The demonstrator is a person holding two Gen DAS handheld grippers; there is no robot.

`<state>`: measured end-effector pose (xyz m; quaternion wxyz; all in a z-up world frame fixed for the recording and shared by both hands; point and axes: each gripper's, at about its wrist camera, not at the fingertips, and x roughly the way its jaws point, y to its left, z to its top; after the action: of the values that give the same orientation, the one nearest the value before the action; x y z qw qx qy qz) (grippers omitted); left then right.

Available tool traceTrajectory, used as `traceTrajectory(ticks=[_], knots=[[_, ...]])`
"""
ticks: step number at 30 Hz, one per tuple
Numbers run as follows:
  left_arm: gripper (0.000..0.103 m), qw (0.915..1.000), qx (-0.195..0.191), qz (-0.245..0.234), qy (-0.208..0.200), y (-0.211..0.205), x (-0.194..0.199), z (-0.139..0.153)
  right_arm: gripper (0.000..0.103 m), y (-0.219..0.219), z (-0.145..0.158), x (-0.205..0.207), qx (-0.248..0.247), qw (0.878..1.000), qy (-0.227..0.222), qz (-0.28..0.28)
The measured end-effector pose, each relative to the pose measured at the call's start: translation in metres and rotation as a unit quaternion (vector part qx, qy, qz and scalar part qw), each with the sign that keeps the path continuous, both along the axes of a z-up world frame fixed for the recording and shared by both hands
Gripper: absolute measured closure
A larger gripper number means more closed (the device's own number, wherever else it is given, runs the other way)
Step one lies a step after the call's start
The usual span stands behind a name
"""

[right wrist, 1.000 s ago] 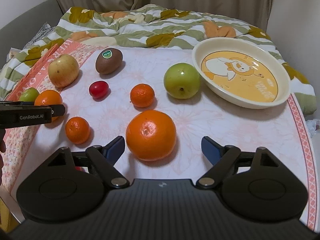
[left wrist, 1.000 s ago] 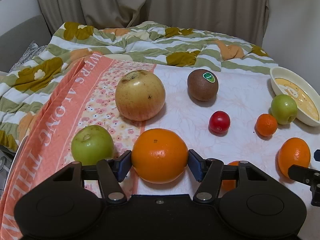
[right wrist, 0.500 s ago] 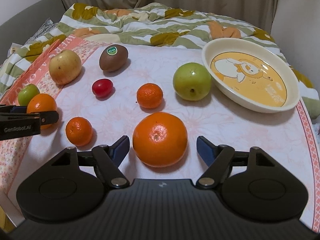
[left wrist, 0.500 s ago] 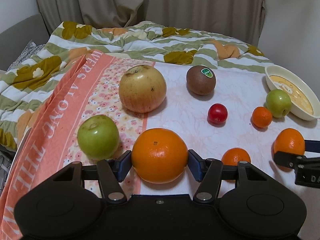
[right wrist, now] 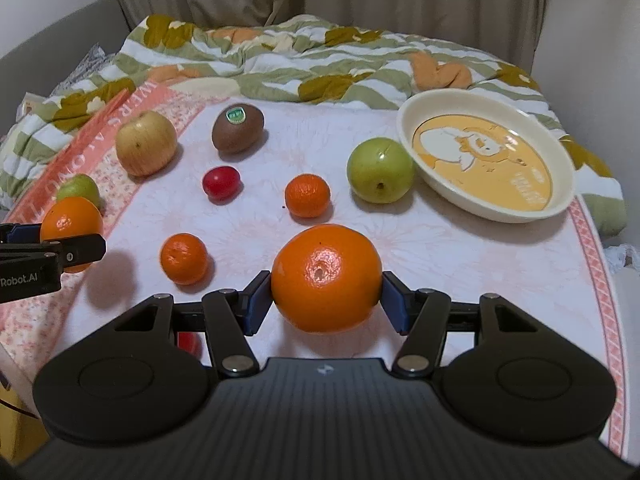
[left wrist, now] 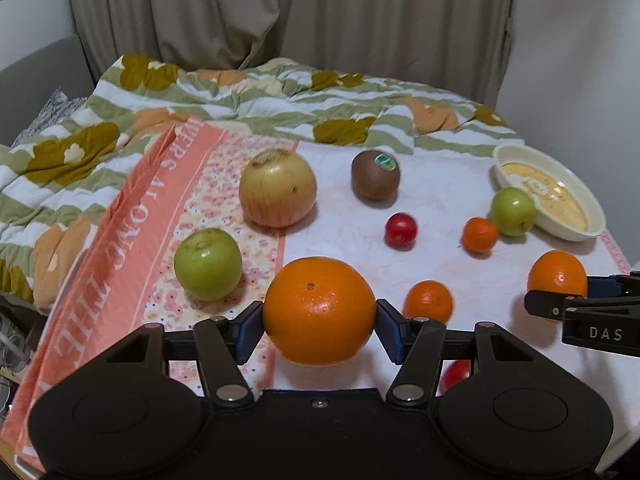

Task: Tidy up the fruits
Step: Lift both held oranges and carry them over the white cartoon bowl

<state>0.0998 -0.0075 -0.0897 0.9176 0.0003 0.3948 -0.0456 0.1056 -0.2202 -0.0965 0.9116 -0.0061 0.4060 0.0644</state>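
Being gripped above the pale floral cloth (right wrist: 460, 248): one large orange (left wrist: 319, 311) in the left gripper (left wrist: 319, 326), another orange (right wrist: 326, 278) with the closing right gripper (right wrist: 325, 306) pads against its sides, small mandarins (right wrist: 307, 195), green apple (right wrist: 380, 171) and cream bowl (right wrist: 486, 162) being left beyond.

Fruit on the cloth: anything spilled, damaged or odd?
Nothing spilled. The yellow apple has small dark blemishes on its skin, otherwise the fruit looks intact. The bowl sits upright and empty. Each tool holds a large orange: left tool, right tool, whose jaws are closing.
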Motion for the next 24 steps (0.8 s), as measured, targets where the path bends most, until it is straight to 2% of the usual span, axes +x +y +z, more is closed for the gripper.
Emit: traceTrajectory(ticks=[7,9,16,20,24], knots=[[0.04,0.9991,-0.013,-0.026,-0.03,-0.008,-0.018,0.036,0.03,-0.01,0.033,-0.027,0.015,0.999,-0.002,-0.038],[0.04,0.9985,-0.018,-0.036,-0.037,-0.012,-0.02,0.048,0.03,-0.02,0.045,-0.035,0.031,0.998,0.001,-0.055],[0.04,0.9948,-0.021,-0.078,-0.063,-0.041,-0.02,0.081,0.03,-0.063,0.08,-0.056,0.04,0.994,-0.015,-0.096],[0.04,0.9931,-0.027,-0.08,-0.081,-0.067,-0.016,0.096,0.03,-0.095,0.096,-0.054,0.028,0.994,-0.027,-0.098],[0.04,0.993,-0.034,-0.063,-0.094,-0.097,-0.007,0.105,0.03,-0.129,0.105,-0.044,0.025,0.995,-0.037,-0.088]])
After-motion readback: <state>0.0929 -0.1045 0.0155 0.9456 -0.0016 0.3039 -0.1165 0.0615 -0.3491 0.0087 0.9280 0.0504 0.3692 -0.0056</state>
